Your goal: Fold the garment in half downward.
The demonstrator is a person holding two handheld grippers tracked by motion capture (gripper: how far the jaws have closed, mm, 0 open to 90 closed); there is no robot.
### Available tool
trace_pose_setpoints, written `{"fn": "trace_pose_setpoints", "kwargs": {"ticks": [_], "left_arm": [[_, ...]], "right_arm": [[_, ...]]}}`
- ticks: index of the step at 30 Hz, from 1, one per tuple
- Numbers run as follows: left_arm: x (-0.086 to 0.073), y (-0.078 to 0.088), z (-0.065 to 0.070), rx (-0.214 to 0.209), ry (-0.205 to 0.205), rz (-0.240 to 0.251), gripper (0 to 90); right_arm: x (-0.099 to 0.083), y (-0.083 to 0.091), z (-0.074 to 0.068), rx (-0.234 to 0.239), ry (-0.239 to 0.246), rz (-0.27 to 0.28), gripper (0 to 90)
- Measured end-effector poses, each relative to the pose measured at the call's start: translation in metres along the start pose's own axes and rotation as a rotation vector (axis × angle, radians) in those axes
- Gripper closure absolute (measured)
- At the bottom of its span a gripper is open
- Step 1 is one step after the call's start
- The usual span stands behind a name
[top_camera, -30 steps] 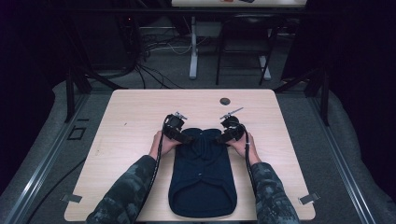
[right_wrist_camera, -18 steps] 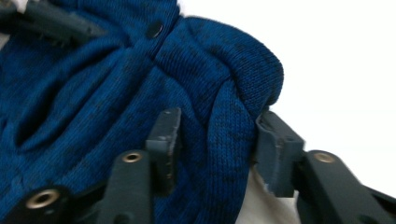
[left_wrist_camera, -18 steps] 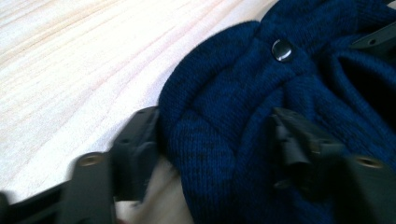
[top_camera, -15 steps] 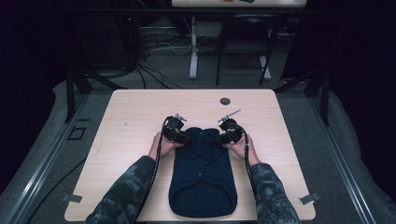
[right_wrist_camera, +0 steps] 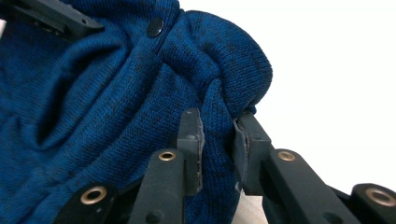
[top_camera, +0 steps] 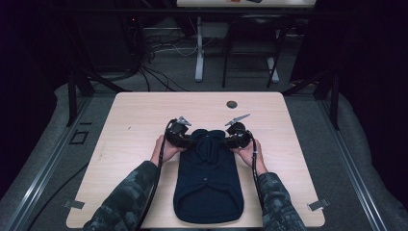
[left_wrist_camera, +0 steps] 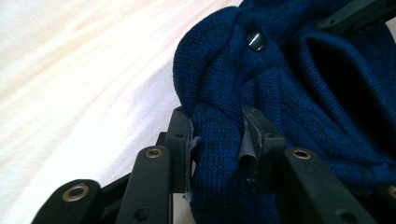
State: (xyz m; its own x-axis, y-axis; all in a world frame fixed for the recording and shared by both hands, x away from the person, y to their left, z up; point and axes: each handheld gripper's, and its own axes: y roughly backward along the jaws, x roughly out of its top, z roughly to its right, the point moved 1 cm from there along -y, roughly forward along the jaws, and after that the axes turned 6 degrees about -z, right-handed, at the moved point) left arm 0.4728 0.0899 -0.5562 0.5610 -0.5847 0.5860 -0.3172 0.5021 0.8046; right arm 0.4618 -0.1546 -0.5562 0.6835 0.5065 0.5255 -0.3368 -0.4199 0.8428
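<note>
A dark blue knitted garment (top_camera: 208, 178) lies folded on the table, its far end bunched up. My left gripper (top_camera: 188, 139) is at its far left corner and my right gripper (top_camera: 230, 139) at its far right corner. In the left gripper view my left gripper (left_wrist_camera: 217, 140) has just been closing and now pinches a fold of the knit (left_wrist_camera: 219, 154) near a dark button (left_wrist_camera: 256, 40). In the right gripper view my right gripper (right_wrist_camera: 217, 140) has likewise just closed on a fold (right_wrist_camera: 215, 107) below a button (right_wrist_camera: 155, 27).
The light wooden table (top_camera: 144, 110) has a small dark round disc (top_camera: 232, 104) near its far edge. The person's camouflage sleeves (top_camera: 125, 202) come in from the bottom. Beyond the table stand another table's legs (top_camera: 198, 53) and floor cables (top_camera: 159, 72).
Both grippers' jaws have closed onto the garment's far corners, and the fabric there has bunched up. The hands have barely shifted.
</note>
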Motion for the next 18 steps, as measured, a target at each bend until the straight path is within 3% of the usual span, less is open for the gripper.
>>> {"fn": "trace_pose_setpoints", "kwargs": {"ticks": [10,13,18], "left_arm": [[0.001,0.026,0.001,-0.047,-0.027,0.052,66.0],[0.002,0.034,0.007,-0.010,-0.072,0.081,66.2],[0.003,0.040,0.013,0.006,-0.103,0.096,66.2]], "right_arm": [[0.004,0.034,-0.022,-0.063,0.106,0.091,74.5],[0.004,0.040,-0.025,-0.072,0.123,0.106,74.4],[0.002,0.047,-0.027,-0.071,0.127,0.113,74.0]]}}
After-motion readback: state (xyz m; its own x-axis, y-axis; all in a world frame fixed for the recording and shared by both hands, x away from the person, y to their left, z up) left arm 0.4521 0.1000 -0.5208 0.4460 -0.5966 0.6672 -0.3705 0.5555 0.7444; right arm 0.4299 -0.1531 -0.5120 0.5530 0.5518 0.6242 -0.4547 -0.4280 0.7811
